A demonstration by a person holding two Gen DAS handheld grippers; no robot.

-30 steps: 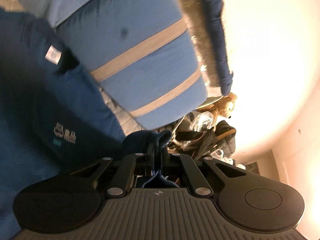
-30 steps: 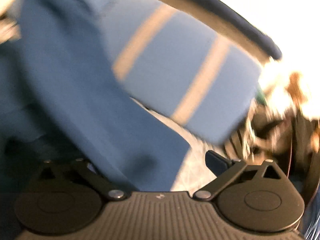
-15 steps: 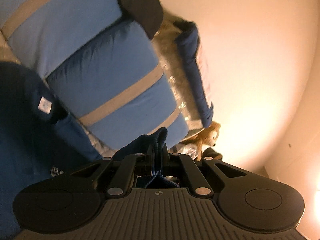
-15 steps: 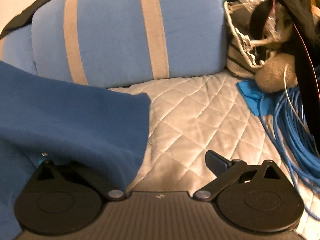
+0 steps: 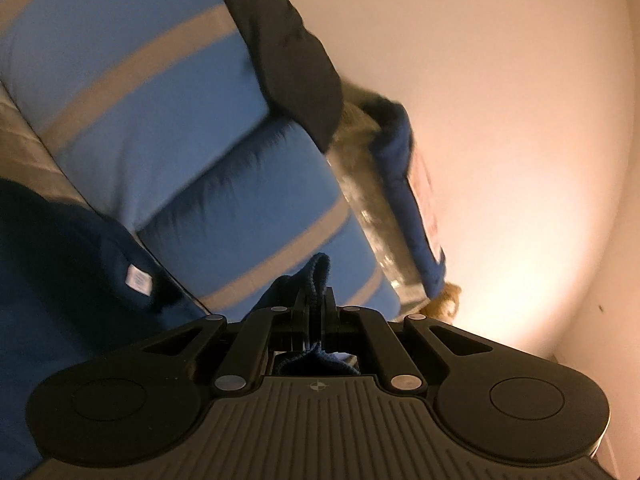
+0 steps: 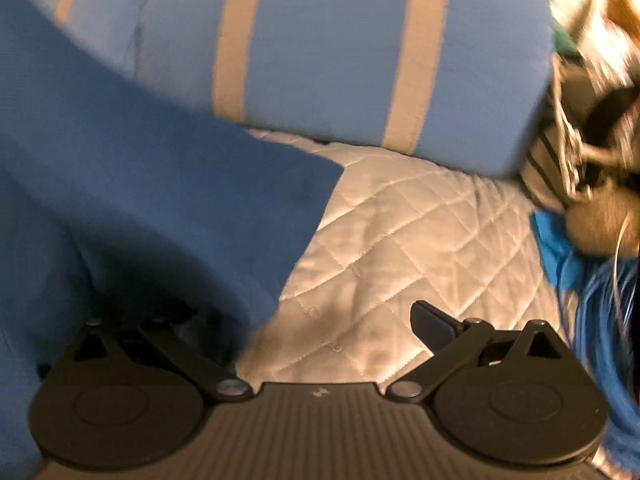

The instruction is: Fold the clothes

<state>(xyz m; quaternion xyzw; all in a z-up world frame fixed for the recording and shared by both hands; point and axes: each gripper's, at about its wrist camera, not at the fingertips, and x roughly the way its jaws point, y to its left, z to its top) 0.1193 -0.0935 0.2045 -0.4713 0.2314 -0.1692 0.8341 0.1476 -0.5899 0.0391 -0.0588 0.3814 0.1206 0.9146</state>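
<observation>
A: Pinching a bit of ribbed hem, the left gripper (image 5: pixel 314 300) has its jaws clamped tight on the blue garment (image 5: pixel 52 280). You can see the knit edge poking up between them, w/ more of the dark cloth and its white label (image 5: pixel 138 279) hanging off to the left side.

B: And the right gripper (image 6: pixel 296 320)?

A: Spread wide. One finger (image 6: pixel 434 322) is bare over the quilted cover (image 6: pixel 400 232); the other is buried under the blue cloth that drapes across the left of that view. Nothing's gripped there, afaict.

B: So where's the garment overall?

A: Partly lifted by the left one, the rest sagging over the quilt, in front of the striped blue cushions (image 6: pixel 320 52). Right-side view is blurry, so edges are hard to read.

B: Which step, you reckon?

A: Early, imo. Looks like getting hold of the piece and holding it up to spread it, no crease made yet.

B: Next move?

A: Prob. the right one needs to shut on a matching edge or corner, so both ends are held and the cloth can be pulled taut, then laid flat on the quilt. There's clutter at the far right, blue cable (image 6: pixel 600 300) etc., best kept clear of.
</observation>
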